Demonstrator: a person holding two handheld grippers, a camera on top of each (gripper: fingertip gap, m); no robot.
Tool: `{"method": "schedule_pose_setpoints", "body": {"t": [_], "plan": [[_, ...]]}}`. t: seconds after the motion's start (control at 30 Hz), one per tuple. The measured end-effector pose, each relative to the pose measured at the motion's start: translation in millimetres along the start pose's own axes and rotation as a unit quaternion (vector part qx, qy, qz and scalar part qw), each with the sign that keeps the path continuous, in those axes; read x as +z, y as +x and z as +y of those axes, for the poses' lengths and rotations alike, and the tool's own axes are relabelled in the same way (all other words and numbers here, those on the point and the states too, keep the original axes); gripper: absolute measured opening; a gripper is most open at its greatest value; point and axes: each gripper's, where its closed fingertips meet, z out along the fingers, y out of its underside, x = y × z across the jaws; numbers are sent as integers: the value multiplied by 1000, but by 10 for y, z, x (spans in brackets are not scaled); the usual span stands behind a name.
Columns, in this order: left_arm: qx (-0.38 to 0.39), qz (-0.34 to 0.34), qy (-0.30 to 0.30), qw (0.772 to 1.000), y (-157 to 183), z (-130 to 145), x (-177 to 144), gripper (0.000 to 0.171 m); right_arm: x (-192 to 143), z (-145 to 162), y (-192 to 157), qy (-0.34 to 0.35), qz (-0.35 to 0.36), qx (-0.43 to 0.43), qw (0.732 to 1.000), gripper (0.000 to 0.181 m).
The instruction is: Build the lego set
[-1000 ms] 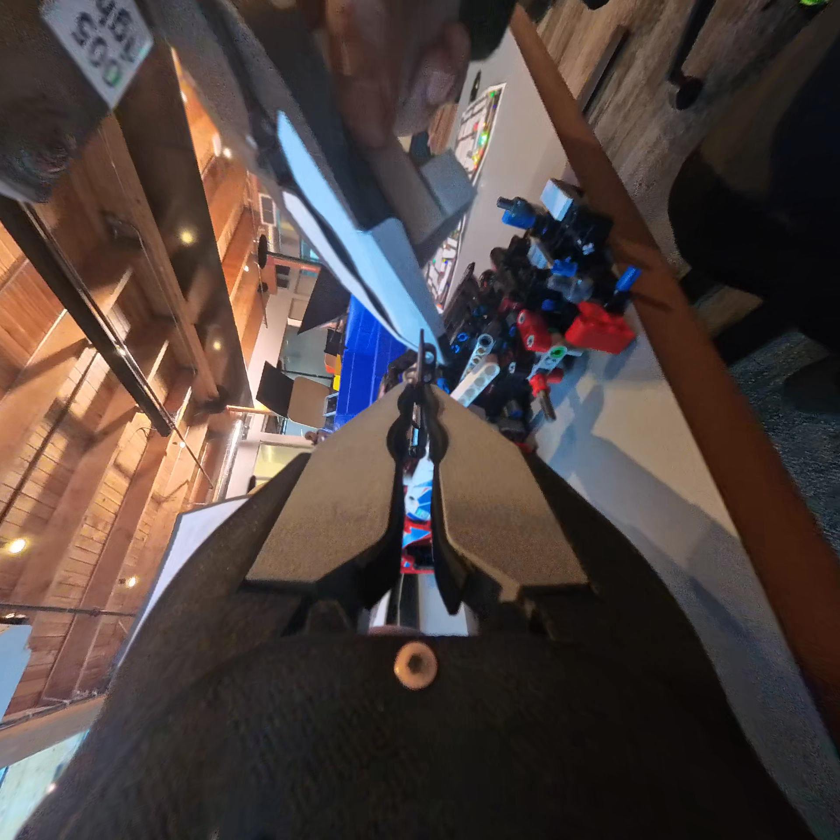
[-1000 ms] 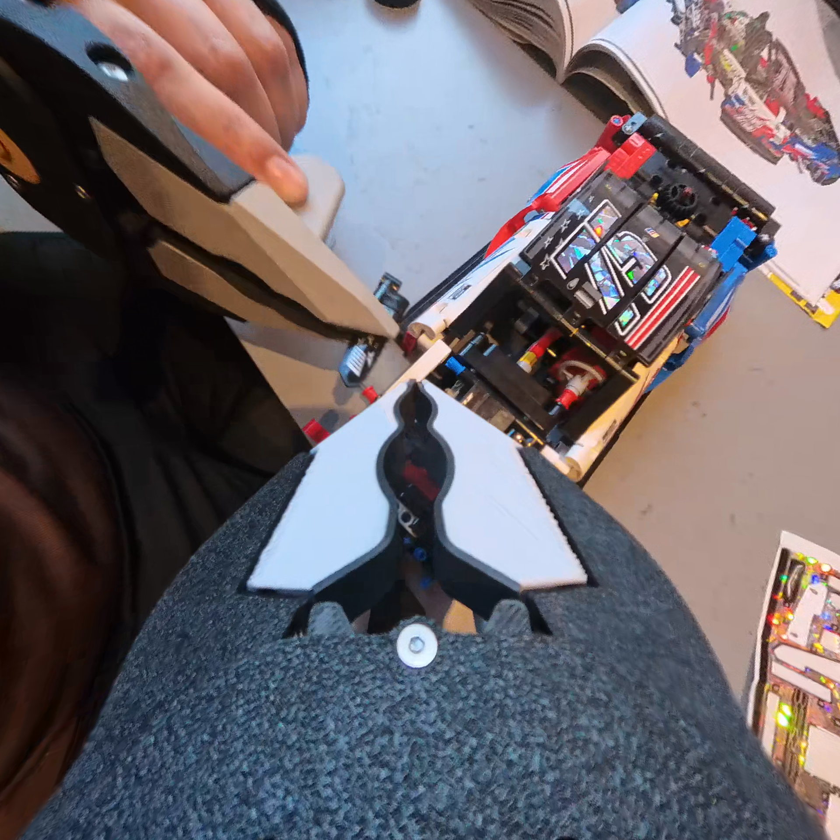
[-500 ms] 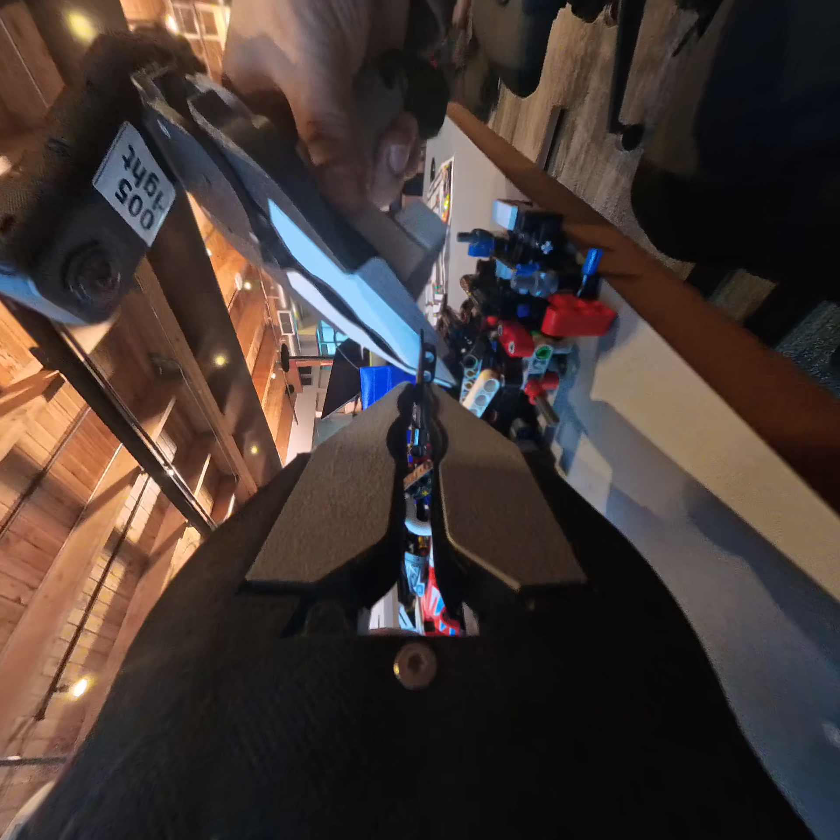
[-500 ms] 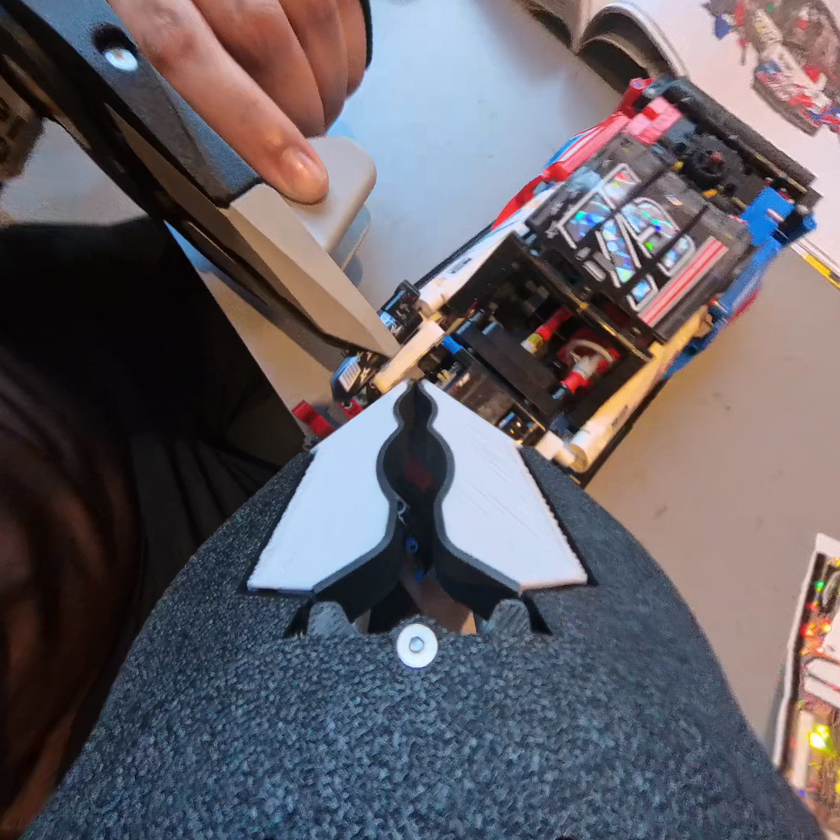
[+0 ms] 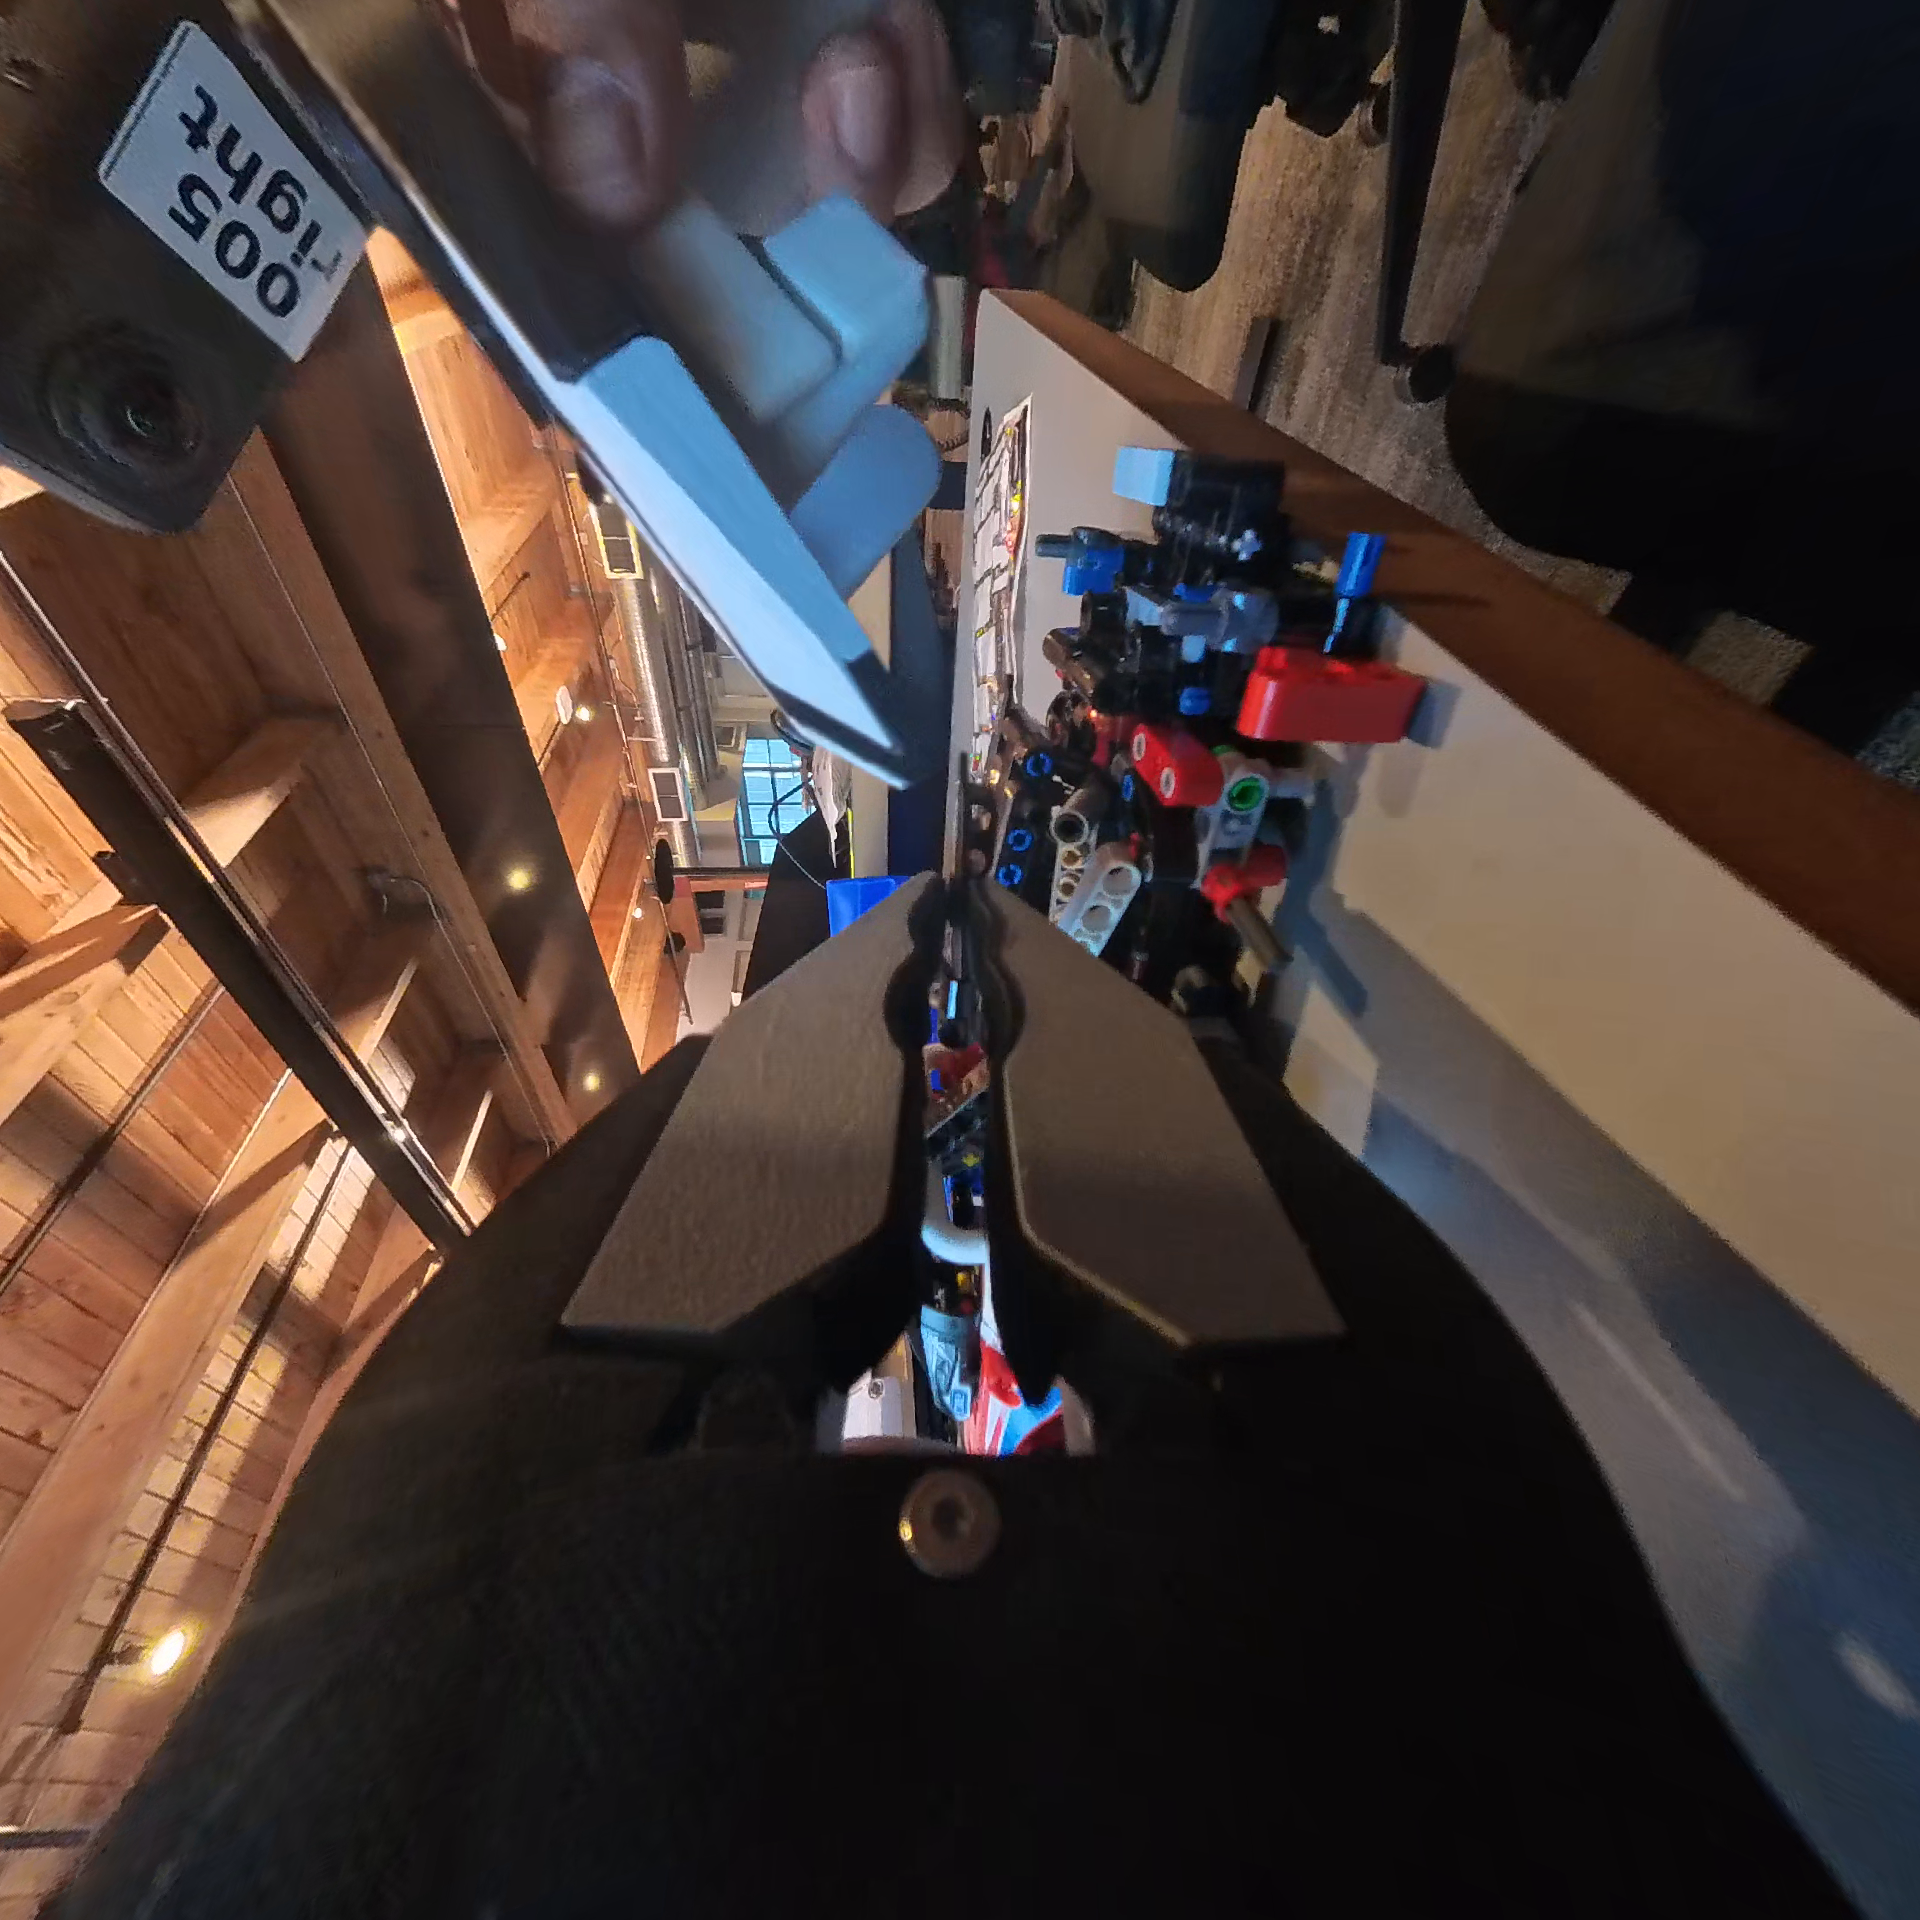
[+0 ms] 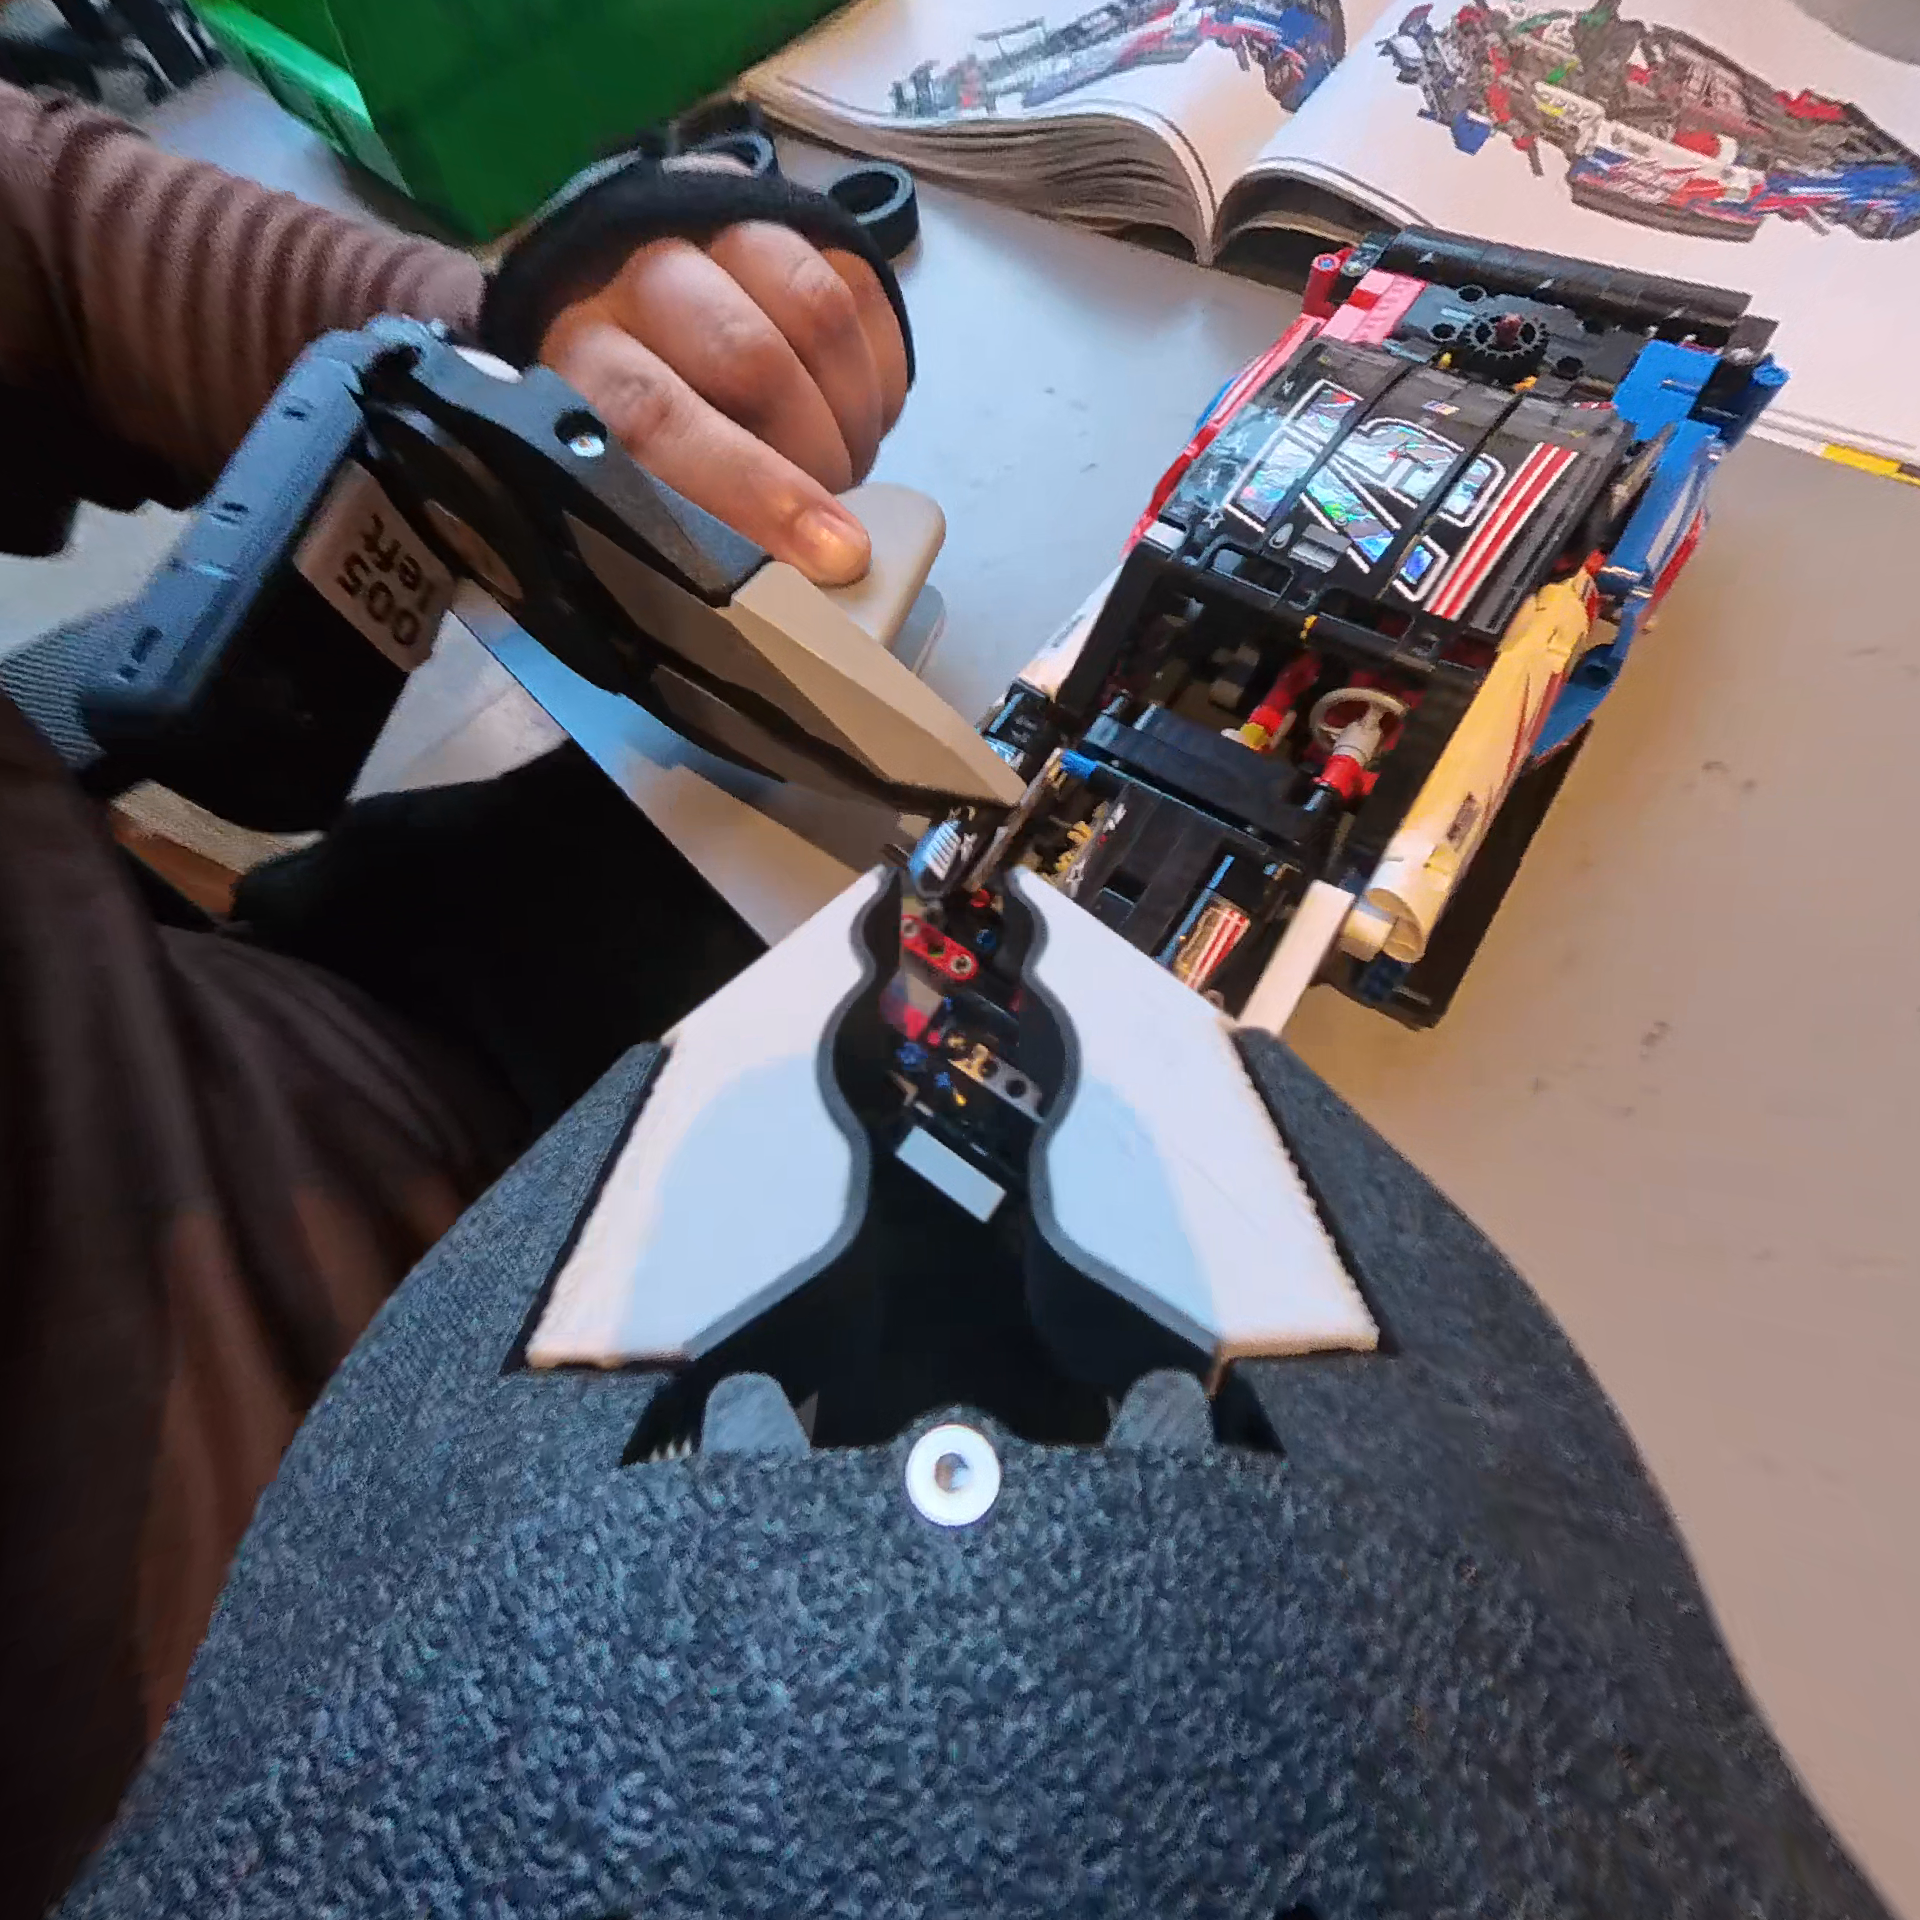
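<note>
Both grippers, left gripper (image 5: 961, 894) and right gripper (image 6: 951, 883), pinch one thin black panel (image 6: 1013, 826) at frame centre beside the lego car (image 6: 1392, 644).

Pale grey surface (image 5: 1558, 997) with a brown wooden edge (image 5: 1621, 665) right of the left tongs, warm timber ceiling beams (image 5: 343, 831) with small round lights (image 5: 516, 876) to their left, grey carpet floor (image 5: 1320, 208) beyond, distant bright window (image 5: 774, 764) ahead.
</note>
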Motion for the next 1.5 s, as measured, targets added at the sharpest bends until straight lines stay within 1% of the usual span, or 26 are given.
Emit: {"method": "schedule_pose_setpoints", "body": {"t": [0.1, 0.2, 0.27, 0.5, 0.7, 0.77, 0.9, 1.03, 1.07, 1.1, 1.13, 1.17, 1.2, 1.27, 1.33, 1.43, 1.5], "plan": [[-10, 3, 4, 1000, 4, -64, 4, 1, 50, -12, -65, 6, 5, 13, 1000, 20], [-19, 0, 1, 1000, -18, -85, 10, 1, 116, 36, -44, -9, 49, 4, 999, 17], [-25, -1, 1, 1000, -28, -76, 6, 1, 118, 33, -37, -6, 68, 9, 998, 16], [-44, -4, 6, 999, -67, -123, -7, 1, 80, 28, -74, 6, 86, 38, 996, 15], [-60, -8, -2, 998, -85, -115, 0, 1, 66, 23, -55, 16, 107, 52, 993, 13], [-81, -13, -2, 997, -119, -110, -6, 1, 44, -8, -54, 22, 101, 66, 992, 13], [-153, -15, 7, 988, -222, -104, -35, 1, -18, -79, -51, 17, 82, 87, 993, 12], [-215, -4, 3, 977, -252, -60, -34, 1, -31, -156, -25, 13, 82, 76, 994, 13], [-243, 7, 5, 970, -255, -53, -40, 0, -27, -171, -18, 15, 82, 65, 994, 13], [-277, 16, 6, 961, -265, -39, -46, 0, -28, -191, -27, 18, 80, 48, 995, 17], [-310, 19, 6, 950, -284, -14, -53, 0, -37, -213, -26, 23, 84, 27, 996, 25], [-338, 23, 8, 941, -304, 9, -62, 0, -53, -232, -5, 25, 98, 0, 995, 33], [-359, 26, 12, 933, -316, 24, -71, 0, -78, -246, 24, 23, 118, -33, 992, 34], [-381, 34, 18, 924, -317, 34, -81, 0, -139, -288, 93, 10, 168, -111, 979, 30], [-387, 44, 25, 921, -294, 15, -77, 0, -154, -340, 93, -12, 194, -195, 961, 26], [-402, 53, 29, 914, -282, -1, -72, 0, -104, -358, 64, -56, 200, -302, 930, 21], [-415, 53, 33, 908, -303, -5, -76, 0, -51, -336, 38, -78, 187, -342, 918, 10]]}}
